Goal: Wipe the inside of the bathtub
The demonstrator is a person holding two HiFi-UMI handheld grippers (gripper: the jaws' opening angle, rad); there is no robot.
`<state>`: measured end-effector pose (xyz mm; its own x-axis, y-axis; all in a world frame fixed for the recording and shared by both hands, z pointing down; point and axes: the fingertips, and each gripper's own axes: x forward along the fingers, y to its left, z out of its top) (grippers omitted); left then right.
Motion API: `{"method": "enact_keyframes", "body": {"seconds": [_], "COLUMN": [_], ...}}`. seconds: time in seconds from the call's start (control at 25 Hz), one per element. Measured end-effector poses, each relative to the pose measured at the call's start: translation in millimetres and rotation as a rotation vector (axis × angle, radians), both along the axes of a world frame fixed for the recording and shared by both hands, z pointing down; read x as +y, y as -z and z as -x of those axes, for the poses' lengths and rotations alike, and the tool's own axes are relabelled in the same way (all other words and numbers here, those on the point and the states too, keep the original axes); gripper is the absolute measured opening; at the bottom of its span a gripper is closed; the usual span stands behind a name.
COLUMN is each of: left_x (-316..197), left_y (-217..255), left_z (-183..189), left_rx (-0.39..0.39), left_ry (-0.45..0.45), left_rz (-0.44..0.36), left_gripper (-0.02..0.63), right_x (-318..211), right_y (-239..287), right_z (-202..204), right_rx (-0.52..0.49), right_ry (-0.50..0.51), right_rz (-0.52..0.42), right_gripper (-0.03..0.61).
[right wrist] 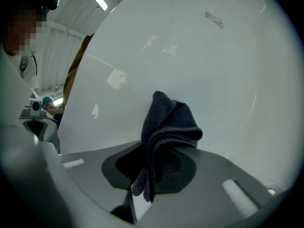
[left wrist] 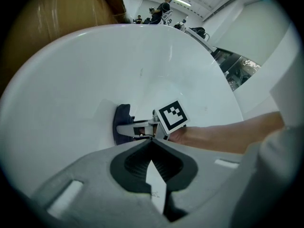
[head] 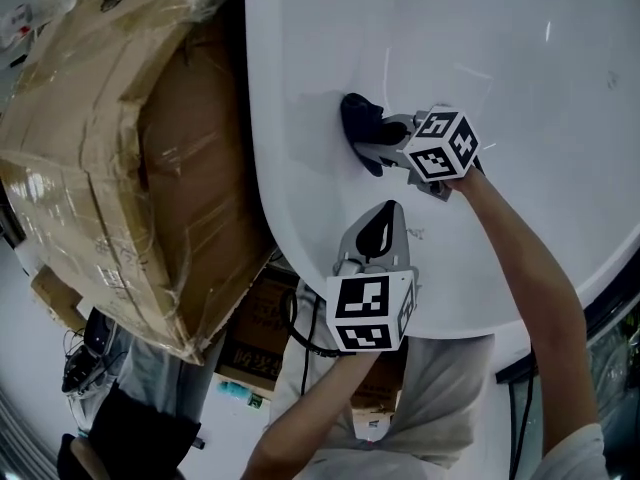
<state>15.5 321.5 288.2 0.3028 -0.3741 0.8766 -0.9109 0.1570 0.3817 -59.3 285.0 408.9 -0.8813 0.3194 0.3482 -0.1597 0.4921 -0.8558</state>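
Note:
A white bathtub point(head: 520, 48) fills the upper right of the head view. My right gripper point(head: 372, 140) is shut on a folded dark blue cloth point(head: 357, 116), which is pressed against the tub's inner wall near its left end. In the right gripper view the cloth point(right wrist: 171, 122) sticks out past the jaws against the white tub point(right wrist: 213, 56). My left gripper point(head: 388, 215) hovers lower down over the tub's near rim, shut with nothing in it. The left gripper view shows its own closed tips point(left wrist: 152, 144), with the cloth point(left wrist: 122, 122) and the right gripper point(left wrist: 129, 128) beyond them.
A large cardboard box point(head: 120, 148) wrapped in plastic film stands tight against the tub's left side. Smaller boxes point(head: 260, 333) lie on the floor below it. A dark frame point(head: 610, 313) runs along the tub's right edge. People point(left wrist: 164, 6) stand far off.

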Motion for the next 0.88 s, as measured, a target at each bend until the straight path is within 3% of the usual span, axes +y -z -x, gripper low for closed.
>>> {"method": "enact_keyframes", "body": {"seconds": [0.88], "left_x": [-30.6], "left_y": [88.8], "left_z": [27.5], "left_rx": [-0.027], "left_ry": [-0.048], "left_rz": [-0.062], "left_gripper": [-0.002], "right_x": [28.8], "right_y": [97.1], "right_z": [19.1], "right_rx": [-0.076], "right_ry": [-0.049], "right_rz": [0.083], "right_gripper": [0.054]}}
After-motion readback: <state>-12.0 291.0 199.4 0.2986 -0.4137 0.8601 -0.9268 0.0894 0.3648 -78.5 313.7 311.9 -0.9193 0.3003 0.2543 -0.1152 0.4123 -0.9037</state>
